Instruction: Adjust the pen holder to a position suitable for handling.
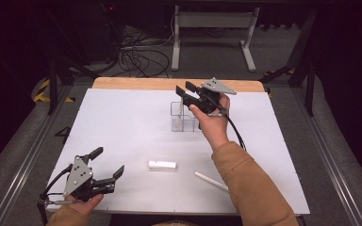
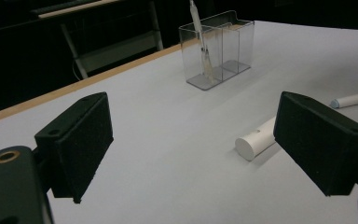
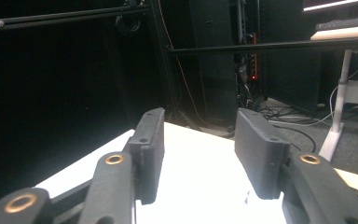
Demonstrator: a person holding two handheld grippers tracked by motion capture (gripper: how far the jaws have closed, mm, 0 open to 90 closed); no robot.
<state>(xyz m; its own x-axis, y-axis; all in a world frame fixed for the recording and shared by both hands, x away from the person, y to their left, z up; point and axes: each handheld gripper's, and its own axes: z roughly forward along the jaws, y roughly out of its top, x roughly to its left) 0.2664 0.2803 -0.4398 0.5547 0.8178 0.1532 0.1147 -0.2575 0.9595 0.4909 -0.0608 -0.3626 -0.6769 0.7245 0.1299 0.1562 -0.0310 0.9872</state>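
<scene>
- No text, label, brand, number or sign is showing clearly enough to be read in any of the views.
- The white table sheet (image 1: 122, 122) is lying blank.
- The white cylinder (image 1: 162, 165), lying on that sheet, is carrying no legible marking.

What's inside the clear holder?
The clear holder has one thin white pen standing tilted in one compartment; the other looks empty. In the high view the right tongs cover part of it.

The right tongs (image 3: 199, 154) stand parted and empty above the white table (image 3: 191, 186).
</scene>
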